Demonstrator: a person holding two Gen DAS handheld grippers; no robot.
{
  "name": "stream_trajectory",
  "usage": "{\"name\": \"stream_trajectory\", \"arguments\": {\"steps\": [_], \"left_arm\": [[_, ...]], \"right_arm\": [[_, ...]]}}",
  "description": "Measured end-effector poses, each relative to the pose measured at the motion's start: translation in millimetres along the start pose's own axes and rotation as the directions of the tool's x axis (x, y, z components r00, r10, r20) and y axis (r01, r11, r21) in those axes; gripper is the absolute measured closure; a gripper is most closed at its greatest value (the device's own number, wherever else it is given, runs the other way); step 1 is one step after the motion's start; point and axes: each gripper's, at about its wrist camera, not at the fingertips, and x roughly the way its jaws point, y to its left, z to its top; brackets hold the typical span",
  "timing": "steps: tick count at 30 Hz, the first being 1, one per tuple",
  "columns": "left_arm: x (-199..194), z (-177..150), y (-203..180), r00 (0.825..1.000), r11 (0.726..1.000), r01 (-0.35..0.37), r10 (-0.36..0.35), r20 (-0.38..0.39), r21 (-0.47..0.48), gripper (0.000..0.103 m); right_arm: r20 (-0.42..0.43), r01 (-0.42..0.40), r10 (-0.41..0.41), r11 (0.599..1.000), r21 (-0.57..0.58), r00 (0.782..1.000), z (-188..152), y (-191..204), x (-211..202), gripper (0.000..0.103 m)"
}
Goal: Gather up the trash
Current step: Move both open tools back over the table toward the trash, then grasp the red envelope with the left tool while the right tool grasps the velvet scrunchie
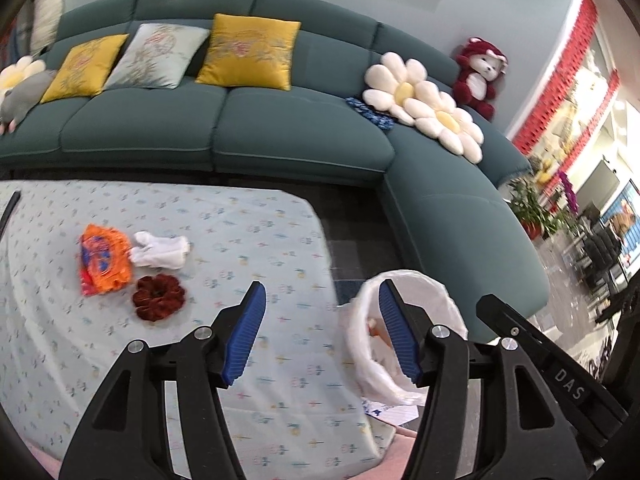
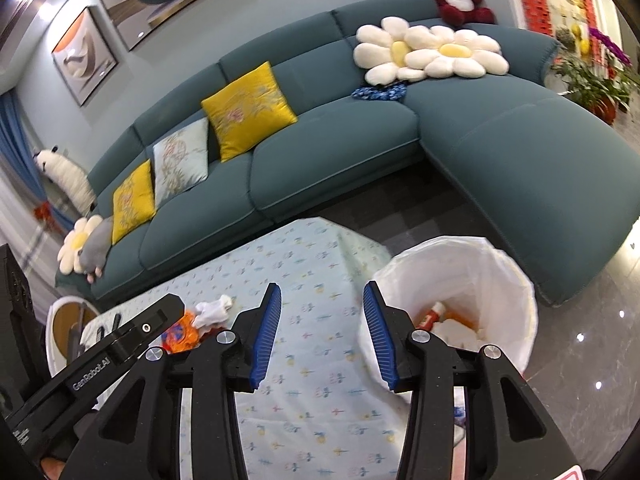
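Note:
On the table with the pale blue flowered cloth (image 1: 248, 216) lie an orange snack wrapper (image 1: 104, 258), a crumpled white tissue (image 1: 160, 254) and a dark red flower-shaped piece (image 1: 159, 297). The wrapper (image 2: 180, 330) and tissue (image 2: 212, 310) also show in the right wrist view. A bin lined with a white bag (image 2: 516, 280) stands on the floor at the table's right end, with trash inside; it also shows in the left wrist view (image 1: 420, 280). My left gripper (image 1: 320, 288) is open and empty above the table's right part. My right gripper (image 2: 322, 292) is open and empty above the table edge beside the bin.
A teal corner sofa (image 1: 280, 136) runs behind the table and along the right, with yellow and pale cushions, daisy pillows (image 1: 424, 100) and a red plush bear (image 1: 480, 76). Potted plants (image 1: 532, 204) stand far right. A white stool (image 2: 64, 320) stands left of the table.

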Motion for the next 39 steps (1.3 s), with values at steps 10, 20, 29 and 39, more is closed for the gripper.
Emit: {"name": "stream_trajectory", "arguments": {"steps": [10, 20, 29, 39], "left_arm": [[-10, -7, 82, 0.997, 0.992, -0.081, 0.082, 0.004, -0.102, 0.040], [-10, -15, 196, 0.980, 0.951, -0.199, 0.194, -0.045, -0.237, 0.034], [15, -15, 274, 0.963, 0.912, -0.266, 0.242, -0.115, -0.312, 0.034], [67, -12, 318, 0.965, 0.910, -0.243, 0.190, -0.183, -0.335, 0.045]], "right_arm": [[-0.084, -0.049, 0.041, 0.995, -0.090, 0.996, -24, 67, 34, 0.060], [-0.202, -0.084, 0.053, 0.985, -0.149, 0.978, -62, 129, 92, 0.052], [-0.318, -0.088, 0.025, 0.979, -0.185, 0.948, -92, 170, 165, 0.052], [-0.411, -0.043, -0.031, 0.985, -0.169, 0.911, -111, 185, 245, 0.052]]}}
